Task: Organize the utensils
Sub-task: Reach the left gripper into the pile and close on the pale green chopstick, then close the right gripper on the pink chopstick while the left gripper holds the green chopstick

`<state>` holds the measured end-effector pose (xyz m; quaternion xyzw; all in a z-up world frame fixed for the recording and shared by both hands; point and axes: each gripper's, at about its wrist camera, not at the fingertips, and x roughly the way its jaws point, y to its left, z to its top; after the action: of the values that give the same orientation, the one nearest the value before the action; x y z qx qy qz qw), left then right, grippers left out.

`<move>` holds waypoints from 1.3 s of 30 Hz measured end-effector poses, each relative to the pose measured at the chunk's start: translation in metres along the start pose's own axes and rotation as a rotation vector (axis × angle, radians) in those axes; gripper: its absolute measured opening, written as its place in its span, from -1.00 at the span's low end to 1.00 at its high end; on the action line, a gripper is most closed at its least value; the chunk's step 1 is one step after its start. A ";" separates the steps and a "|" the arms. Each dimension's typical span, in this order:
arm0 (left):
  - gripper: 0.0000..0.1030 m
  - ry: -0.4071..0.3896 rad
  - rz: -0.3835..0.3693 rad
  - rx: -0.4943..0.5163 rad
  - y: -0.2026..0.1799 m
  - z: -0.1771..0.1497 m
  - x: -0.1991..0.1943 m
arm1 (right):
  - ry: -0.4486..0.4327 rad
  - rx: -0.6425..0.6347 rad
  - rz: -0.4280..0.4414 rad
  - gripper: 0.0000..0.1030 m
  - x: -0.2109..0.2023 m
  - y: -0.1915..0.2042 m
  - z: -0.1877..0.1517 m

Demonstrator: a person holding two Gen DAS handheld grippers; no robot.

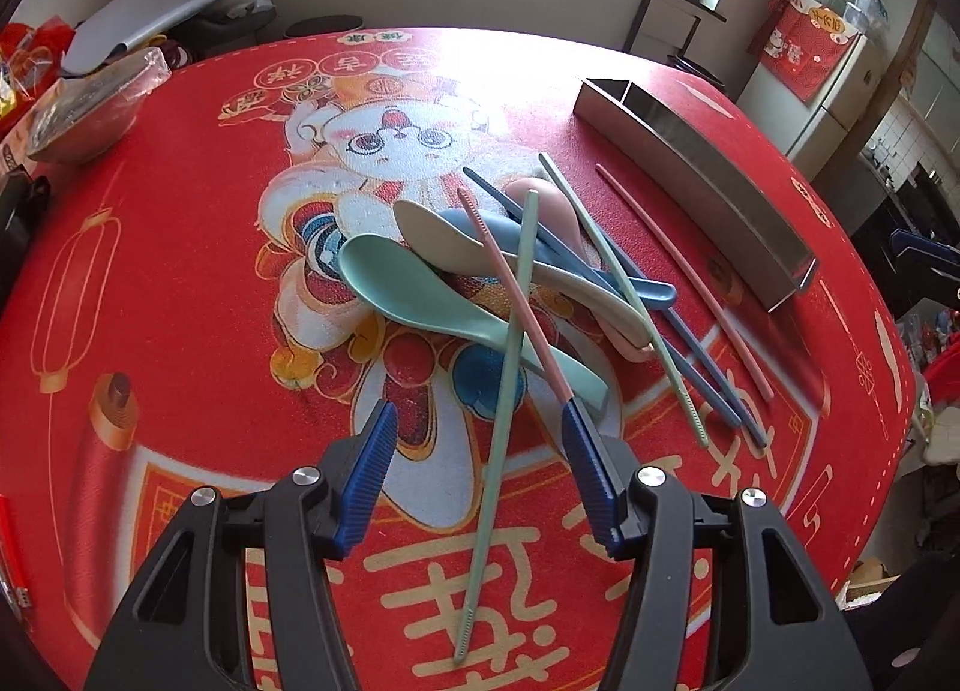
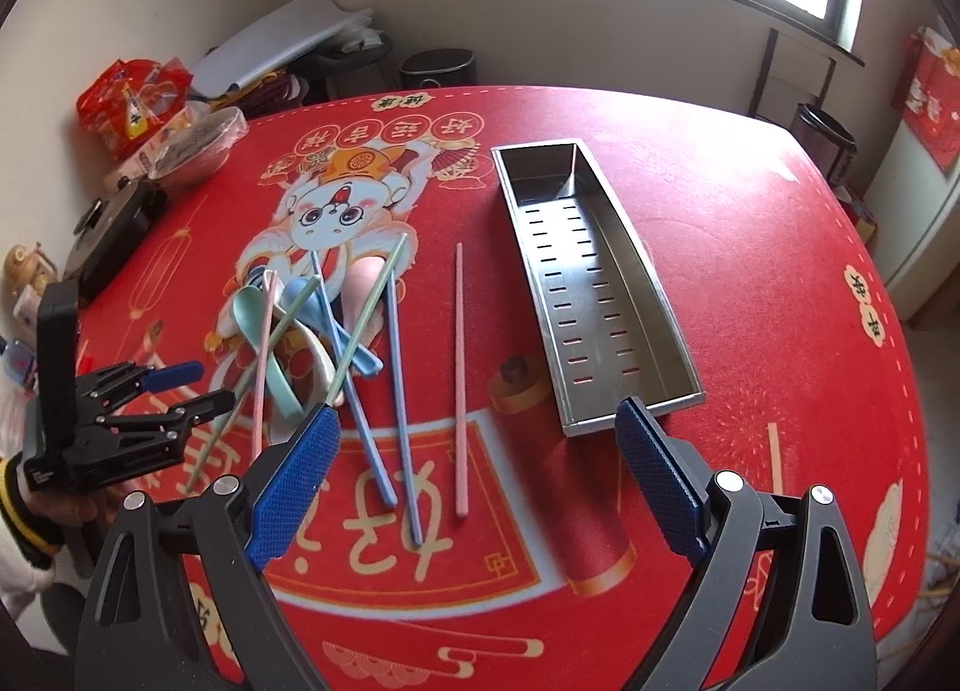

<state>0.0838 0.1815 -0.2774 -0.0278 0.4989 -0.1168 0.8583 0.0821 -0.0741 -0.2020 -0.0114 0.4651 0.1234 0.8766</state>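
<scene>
A heap of utensils lies mid-table: a teal spoon (image 1: 390, 283), a beige spoon (image 1: 438, 235), a blue spoon (image 1: 480, 229), a pink spoon (image 1: 558, 205) and blue chopsticks (image 1: 696, 349). My left gripper (image 1: 480, 421) hangs low over the heap's near side, open. A green chopstick (image 1: 510, 367) runs between its pads untouched; a pink chopstick (image 1: 516, 301) ends at the right pad's tip. In the right wrist view, my right gripper (image 2: 477, 409) is open above a lone pink chopstick (image 2: 459, 379). The left gripper (image 2: 216, 385) shows at the left edge. The slotted metal tray (image 2: 516, 223) lies to the right, nothing in it.
A red printed cloth (image 2: 780, 331) covers the round table. A plastic-wrapped bowl (image 2: 198, 151), snack bags (image 2: 132, 97) and a black box (image 2: 114, 235) crowd the far left edge. Another pink chopstick (image 1: 678, 265) lies beside the tray (image 1: 708, 193). A person's sleeve (image 2: 24, 517) shows low left.
</scene>
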 end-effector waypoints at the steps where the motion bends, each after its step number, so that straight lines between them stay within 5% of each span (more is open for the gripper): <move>1: 0.07 0.007 0.002 0.010 0.002 0.000 0.003 | 0.000 0.005 -0.007 0.75 -0.001 0.000 -0.001; 4: 0.05 0.020 -0.028 0.014 0.003 0.002 0.008 | 0.001 0.021 -0.026 0.75 -0.002 0.000 -0.003; 9: -0.49 0.027 -0.043 0.065 -0.005 0.006 0.017 | 0.000 0.034 -0.051 0.75 -0.007 0.000 -0.008; 16: -0.53 0.064 -0.091 0.083 -0.008 0.006 0.031 | -0.011 0.058 -0.063 0.75 -0.014 -0.004 -0.015; 20: -0.88 0.065 -0.075 0.074 -0.009 0.005 0.034 | -0.008 0.059 -0.055 0.75 -0.017 -0.004 -0.018; 26: -0.89 0.080 -0.065 0.003 -0.005 -0.011 0.025 | 0.004 0.029 -0.024 0.75 -0.015 0.006 -0.024; 33: -0.89 0.057 -0.098 -0.108 0.005 -0.020 0.020 | 0.062 -0.053 0.158 0.74 0.013 0.042 -0.023; 34: -0.89 0.056 -0.106 -0.118 0.006 -0.021 0.020 | 0.069 -0.089 0.179 0.71 0.019 0.052 -0.022; 36: -0.89 0.054 -0.122 -0.130 0.009 -0.023 0.019 | 0.110 -0.161 0.211 0.15 0.035 0.073 -0.021; 39: -0.89 0.052 -0.138 -0.136 0.012 -0.025 0.017 | 0.170 -0.216 0.269 -0.05 0.059 0.100 -0.018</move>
<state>0.0720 0.1912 -0.3065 -0.1170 0.5248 -0.1421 0.8311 0.0763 0.0324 -0.2513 -0.0534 0.5190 0.2871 0.8033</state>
